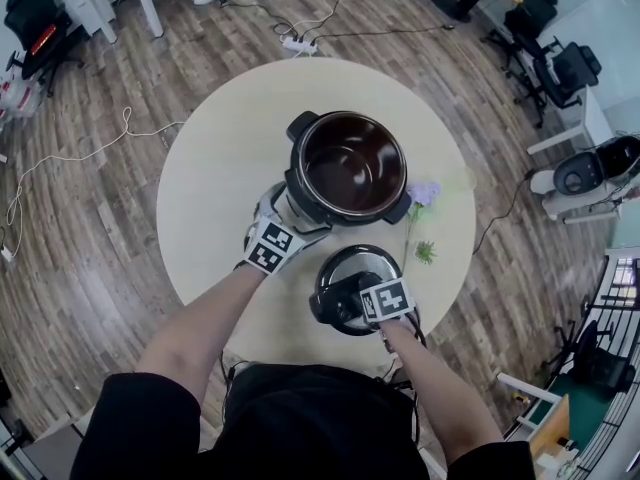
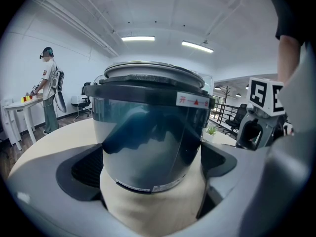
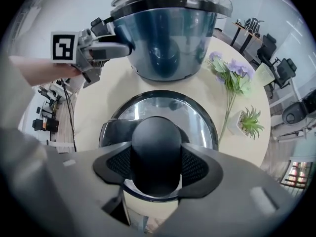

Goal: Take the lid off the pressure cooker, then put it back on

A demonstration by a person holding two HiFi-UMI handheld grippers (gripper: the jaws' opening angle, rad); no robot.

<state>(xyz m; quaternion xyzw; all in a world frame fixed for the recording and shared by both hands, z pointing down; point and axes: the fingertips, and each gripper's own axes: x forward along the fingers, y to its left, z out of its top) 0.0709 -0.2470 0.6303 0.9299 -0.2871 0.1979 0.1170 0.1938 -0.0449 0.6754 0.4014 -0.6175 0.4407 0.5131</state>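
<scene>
**Lid off, knob gripped for the return**

The lid (image 1: 345,266) lies on the tabletop (image 1: 220,188) just near of the open pressure cooker (image 1: 293,173), whose inner pot looks empty. The right gripper (image 3: 155,164) points down and is clamped on the lid's knob (image 3: 155,147). The left gripper (image 2: 153,164), its jaws wide, braces the cooker's near-left wall. The cooker's mouth lies beyond the lid, farther and higher

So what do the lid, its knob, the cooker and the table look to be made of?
The lid: polished metal, probably steel; mirror-bright with reflections.
The knob: matte black plastic, likely; dull, no glare.
The cooker: glossy dark-blue shell, painted metal or plastic, unclear; it mirrors the room.
The table: pale matte top, laminate or painted wood; no grain visible.
</scene>
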